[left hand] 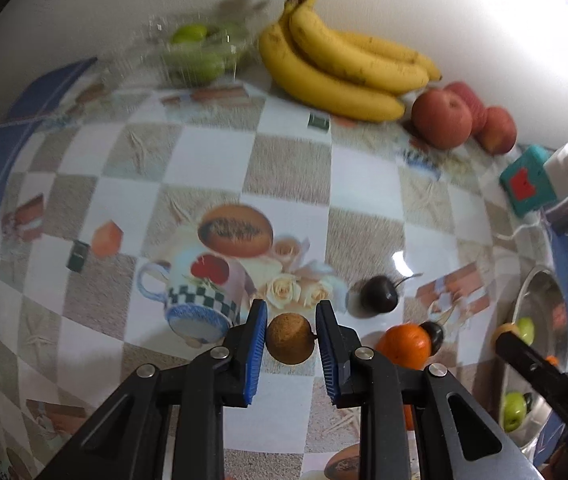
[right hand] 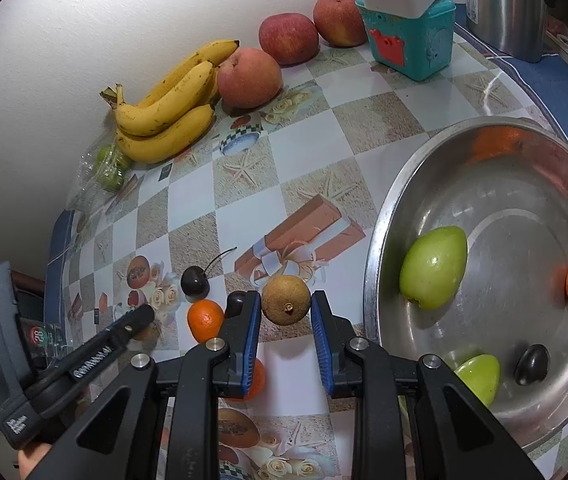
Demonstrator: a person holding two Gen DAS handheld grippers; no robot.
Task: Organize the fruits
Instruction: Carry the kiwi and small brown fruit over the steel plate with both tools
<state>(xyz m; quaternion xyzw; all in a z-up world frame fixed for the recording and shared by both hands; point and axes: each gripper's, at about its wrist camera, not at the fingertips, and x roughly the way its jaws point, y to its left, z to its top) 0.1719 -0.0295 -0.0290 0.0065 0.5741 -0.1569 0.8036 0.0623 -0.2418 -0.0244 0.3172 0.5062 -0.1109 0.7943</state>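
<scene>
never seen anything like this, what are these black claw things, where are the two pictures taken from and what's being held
There is no robot here. A person holds a hand tool with tongs in each hand, and a wide-angle camera on each tool looks forward along its fingers. One picture comes from the left tool, the other from the right.

The left tongs are shut on a brown fruit. The right tongs are shut on a second brown fruit.

On the checked tablecloth lie bananas, apples, a cherry and a mandarin. The steel bowl holds green fruits, among others.
</scene>
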